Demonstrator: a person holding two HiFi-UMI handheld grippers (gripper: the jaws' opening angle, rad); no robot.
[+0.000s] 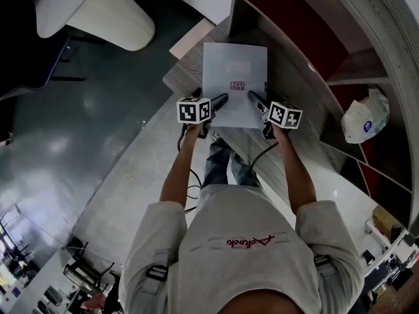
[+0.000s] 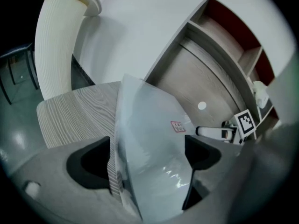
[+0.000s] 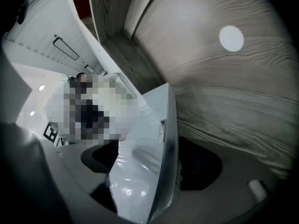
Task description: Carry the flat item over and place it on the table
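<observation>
Both grippers hold a flat item point(image 1: 234, 77) over the wood-grain surface point(image 1: 185, 78).

The item is a thin white rectangle in glossy, crinkled film, with a small red-printed label point(image 1: 237, 84) too small to read. The left gripper point(image 1: 220, 101) and the right gripper point(image 1: 253, 97) take its near corners. In each gripper view the dark jaws are clamped on the sheet, which covers their inner faces. Whether its far edge touches the pale, striped surface cannot be told. At right, a curved shelf point(image 1: 340, 77) with a red back holds a crumpled white bag point(image 1: 364, 116). A ribbed white column point(image 2: 56, 45) stands far left.
</observation>
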